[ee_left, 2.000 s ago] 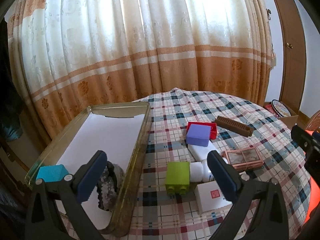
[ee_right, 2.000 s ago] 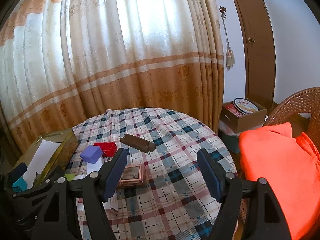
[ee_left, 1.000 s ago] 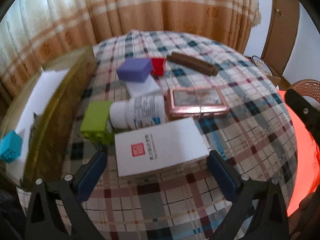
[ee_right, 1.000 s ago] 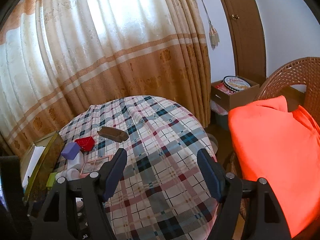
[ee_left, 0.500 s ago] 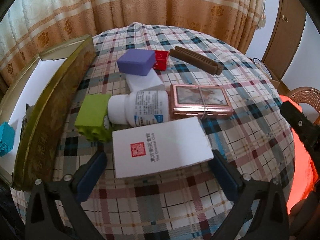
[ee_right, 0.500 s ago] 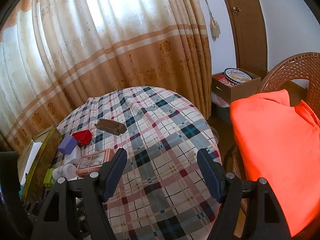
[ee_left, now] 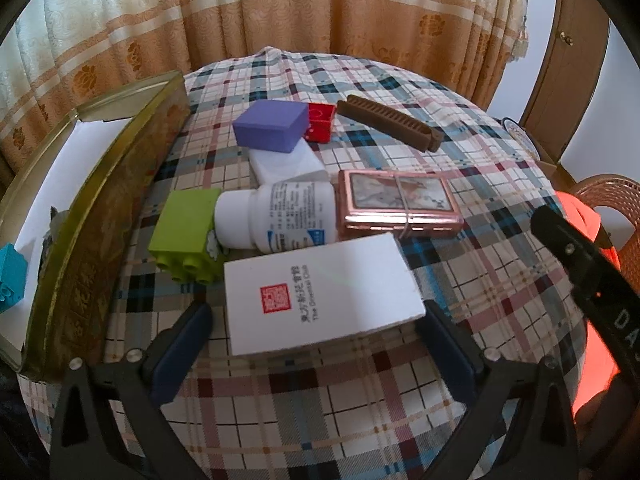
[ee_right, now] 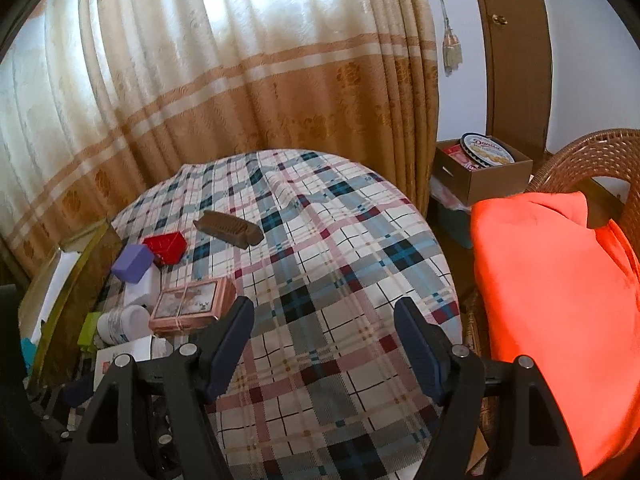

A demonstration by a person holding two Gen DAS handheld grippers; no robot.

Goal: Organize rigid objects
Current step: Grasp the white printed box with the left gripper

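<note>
White box lies between the left gripper's wide-spread fingers.

White carton with red seal print lies flat, nearest; white pill bottle on its side just beyond, cap leftward against green brick; rose-gold case, banded, flat, right of bottle; white box farther, purple block upon it; red box touching purple block's right; brown comb far right, angled; teal brick inside gold tin tray at left.
</note>
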